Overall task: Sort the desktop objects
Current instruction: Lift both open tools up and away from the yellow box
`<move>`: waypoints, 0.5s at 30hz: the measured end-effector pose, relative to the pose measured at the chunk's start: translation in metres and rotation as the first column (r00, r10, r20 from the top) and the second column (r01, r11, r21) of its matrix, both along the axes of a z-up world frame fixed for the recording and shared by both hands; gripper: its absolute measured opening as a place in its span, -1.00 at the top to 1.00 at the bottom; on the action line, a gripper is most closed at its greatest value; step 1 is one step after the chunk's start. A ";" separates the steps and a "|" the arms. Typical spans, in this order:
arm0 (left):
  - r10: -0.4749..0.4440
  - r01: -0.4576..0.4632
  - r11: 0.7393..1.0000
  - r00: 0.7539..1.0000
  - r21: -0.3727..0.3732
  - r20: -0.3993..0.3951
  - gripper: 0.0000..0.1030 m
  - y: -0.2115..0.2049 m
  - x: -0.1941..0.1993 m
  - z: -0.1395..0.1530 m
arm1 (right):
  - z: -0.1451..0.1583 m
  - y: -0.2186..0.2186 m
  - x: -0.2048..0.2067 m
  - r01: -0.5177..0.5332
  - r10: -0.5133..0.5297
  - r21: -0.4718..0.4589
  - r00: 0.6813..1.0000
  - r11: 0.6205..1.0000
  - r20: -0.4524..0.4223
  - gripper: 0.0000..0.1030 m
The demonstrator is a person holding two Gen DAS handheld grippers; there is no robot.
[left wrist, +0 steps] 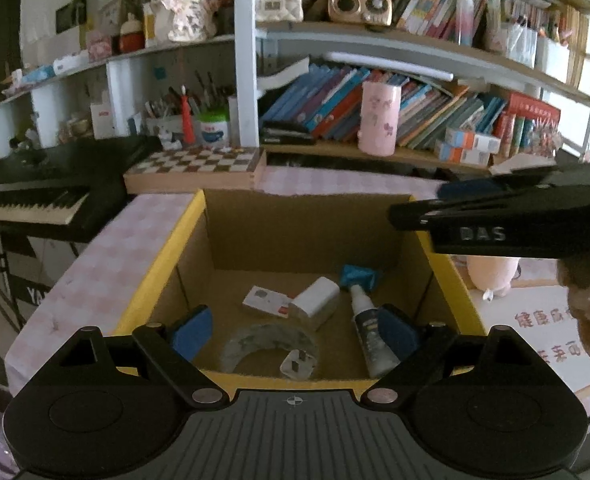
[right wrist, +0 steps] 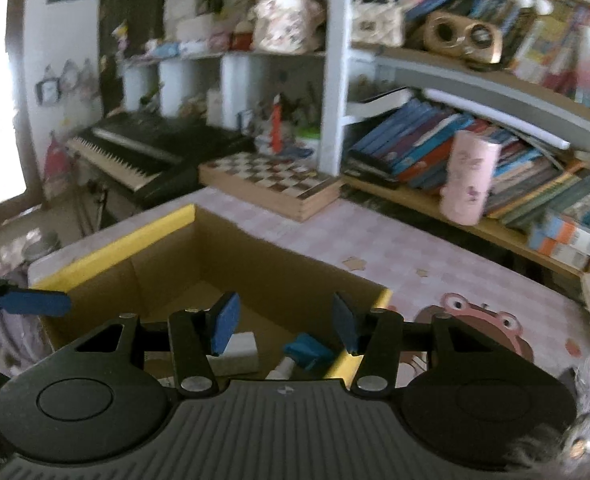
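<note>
Left wrist view: my left gripper point(left wrist: 295, 332) hangs over the cardboard box point(left wrist: 167, 240), jaws spread, empty; tape roll point(left wrist: 271, 340), charger point(left wrist: 315, 300), spray bottle point(left wrist: 371, 336) already binned. Right gripper point(right wrist: 285, 326) jaws apart, empty, above box corner.

The cardboard box point(left wrist: 279, 232) stands open-topped, its yellow-edged walls fencing the way in from every side. On its floor, bare cardboard lies at 12 and 9 o'clock. From the centre toward 3 o'clock lie a white charger block point(left wrist: 315, 298), a card point(left wrist: 265, 300), a spray bottle point(left wrist: 369, 328) and a blue piece point(left wrist: 359, 276); a tape roll point(left wrist: 269, 344) and a white plug point(left wrist: 297, 364) crowd 6 o'clock. The right gripper point(left wrist: 495, 216) hangs across the box's 2 o'clock corner. Past the far wall, the chessboard box point(right wrist: 271, 184) blocks 12 o'clock.
</note>
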State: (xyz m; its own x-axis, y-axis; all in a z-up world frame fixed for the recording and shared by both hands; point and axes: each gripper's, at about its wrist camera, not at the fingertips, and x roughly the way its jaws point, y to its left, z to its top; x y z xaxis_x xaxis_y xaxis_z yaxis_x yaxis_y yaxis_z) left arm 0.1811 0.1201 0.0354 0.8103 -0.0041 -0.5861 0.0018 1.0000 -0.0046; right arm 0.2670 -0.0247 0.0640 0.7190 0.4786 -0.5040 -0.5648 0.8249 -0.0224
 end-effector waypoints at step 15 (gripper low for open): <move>0.099 -0.094 0.994 0.991 -0.061 0.091 -0.80 0.031 -0.074 0.020 | 0.006 -0.019 -0.090 0.163 -0.164 0.043 0.986 0.986 0.033 0.06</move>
